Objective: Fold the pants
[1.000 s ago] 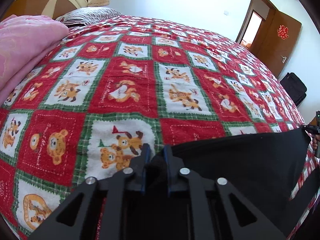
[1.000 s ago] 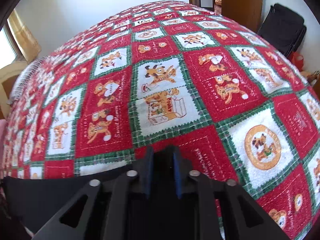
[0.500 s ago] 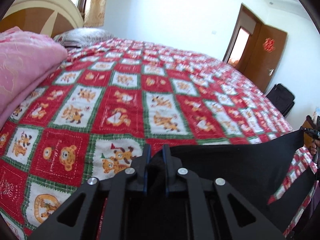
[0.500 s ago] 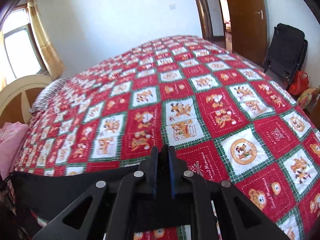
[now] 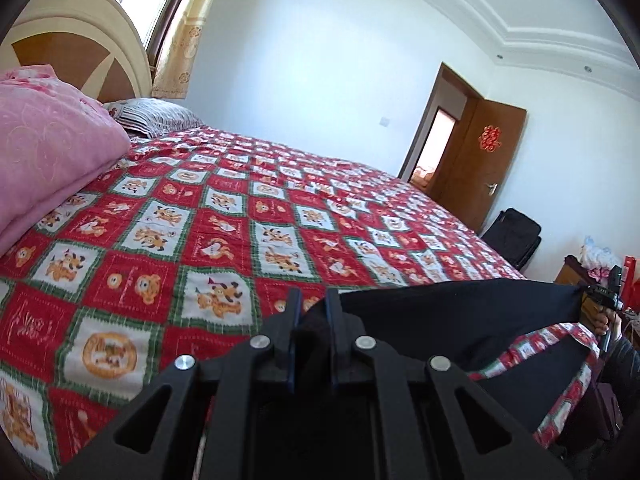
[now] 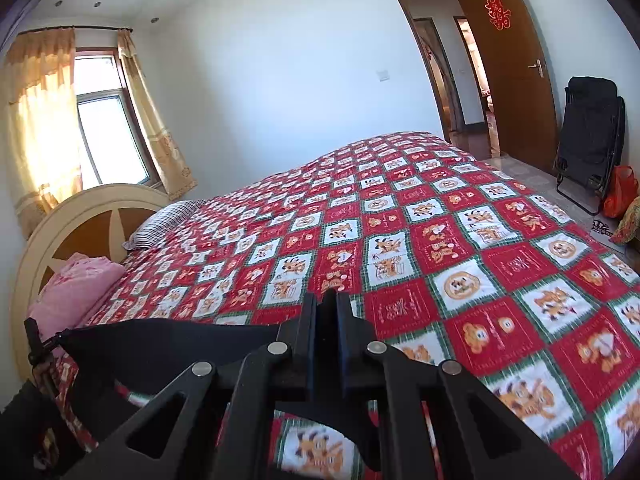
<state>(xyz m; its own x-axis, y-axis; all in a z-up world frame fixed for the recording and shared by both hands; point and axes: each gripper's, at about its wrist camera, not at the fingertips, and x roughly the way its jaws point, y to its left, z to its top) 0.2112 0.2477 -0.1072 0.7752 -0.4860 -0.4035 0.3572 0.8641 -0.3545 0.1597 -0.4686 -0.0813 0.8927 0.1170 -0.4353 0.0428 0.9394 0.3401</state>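
The black pants (image 5: 460, 312) hang stretched taut between my two grippers, lifted above the near edge of the bed. My left gripper (image 5: 311, 305) is shut on one end of the top edge. My right gripper (image 6: 326, 306) is shut on the other end; the pants (image 6: 168, 344) run off to its left. Each gripper shows small at the far end of the cloth in the other's view: the right one (image 5: 600, 296), the left one (image 6: 38, 350). The lower part of the pants hangs down out of sight.
The bed has a red, white and green cartoon quilt (image 5: 248, 216). A pink folded blanket (image 5: 52, 168) and a striped pillow (image 5: 156, 116) lie by the headboard (image 6: 92, 220). A brown door (image 6: 516, 60) stands open, and a black folding chair (image 6: 588, 132) is beside it.
Both grippers have risen and tilted up with the pants held taut, so the cloth has lifted off the quilt and more of the room shows.
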